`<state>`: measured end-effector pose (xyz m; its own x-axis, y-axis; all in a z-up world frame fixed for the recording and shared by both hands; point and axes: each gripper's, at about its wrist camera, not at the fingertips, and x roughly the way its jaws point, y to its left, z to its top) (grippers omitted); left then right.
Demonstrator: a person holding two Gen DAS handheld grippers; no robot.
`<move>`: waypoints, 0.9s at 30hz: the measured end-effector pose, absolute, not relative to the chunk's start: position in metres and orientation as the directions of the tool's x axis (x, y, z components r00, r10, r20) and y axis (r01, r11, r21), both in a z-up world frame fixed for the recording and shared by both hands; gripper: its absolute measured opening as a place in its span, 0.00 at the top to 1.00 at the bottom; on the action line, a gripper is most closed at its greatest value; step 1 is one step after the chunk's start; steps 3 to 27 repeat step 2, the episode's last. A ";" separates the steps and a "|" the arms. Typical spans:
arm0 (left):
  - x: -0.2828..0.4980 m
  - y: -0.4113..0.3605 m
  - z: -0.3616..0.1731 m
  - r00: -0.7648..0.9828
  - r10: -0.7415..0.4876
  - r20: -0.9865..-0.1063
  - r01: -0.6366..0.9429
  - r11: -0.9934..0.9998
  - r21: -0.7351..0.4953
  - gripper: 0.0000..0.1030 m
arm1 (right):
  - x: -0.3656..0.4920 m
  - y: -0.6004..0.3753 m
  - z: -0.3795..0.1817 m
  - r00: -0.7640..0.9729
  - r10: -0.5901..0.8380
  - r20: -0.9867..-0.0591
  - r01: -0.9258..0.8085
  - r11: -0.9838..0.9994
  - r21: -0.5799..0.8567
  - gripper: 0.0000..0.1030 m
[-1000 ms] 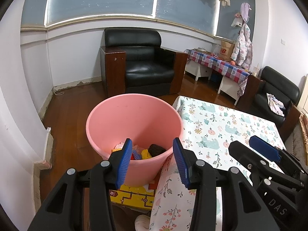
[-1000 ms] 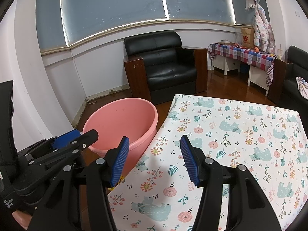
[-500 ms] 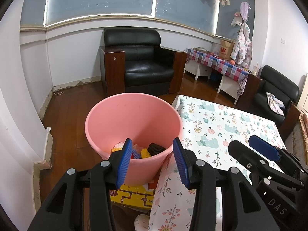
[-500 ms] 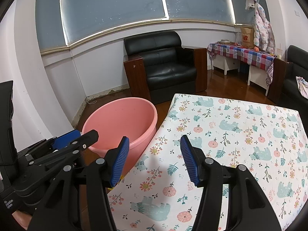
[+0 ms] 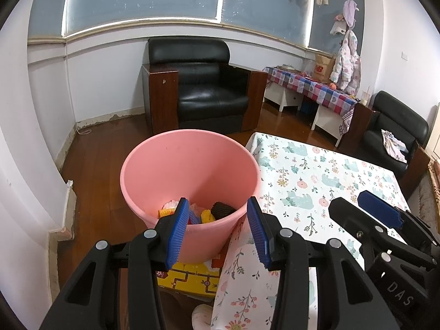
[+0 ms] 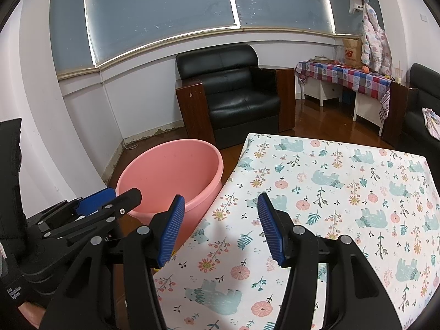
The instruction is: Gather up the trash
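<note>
Little has shifted since a moment ago: both the left claw (image 5: 217,228) and right claw (image 6: 218,228) hang apart and empty, probably because the trash (image 5: 198,213) already lies inside the pink bucket (image 5: 165,170) beside the bare flowered counter (image 6: 343,192).

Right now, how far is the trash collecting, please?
It looks nearly done. Several items already lie at the bottom of the pink bucket. Nothing is in hand: the left gripper and the right gripper are both open and hold nothing. The flowered tablecloth shows no trash on the part in view. I see nothing left to collect.
</note>
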<state>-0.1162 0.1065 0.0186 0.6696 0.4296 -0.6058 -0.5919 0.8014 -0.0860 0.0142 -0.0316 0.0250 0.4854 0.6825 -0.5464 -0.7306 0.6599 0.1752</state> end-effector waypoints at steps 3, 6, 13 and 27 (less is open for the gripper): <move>-0.114 0.107 0.019 0.670 0.429 -0.606 -0.590 0.803 -0.084 0.58 | 0.015 -0.032 0.024 0.486 0.681 -0.547 -0.729 0.662 0.176 0.46; -0.114 0.107 0.019 0.670 0.429 -0.606 -0.590 0.803 -0.084 0.58 | 0.015 -0.032 0.024 0.486 0.681 -0.547 -0.729 0.662 0.176 0.46; -0.114 0.107 0.019 0.670 0.429 -0.606 -0.590 0.803 -0.084 0.58 | 0.015 -0.032 0.024 0.486 0.681 -0.547 -0.729 0.662 0.176 0.46; -0.114 0.107 0.019 0.670 0.429 -0.606 -0.590 0.803 -0.084 0.58 | 0.015 -0.032 0.024 0.486 0.681 -0.547 -0.729 0.662 0.176 0.46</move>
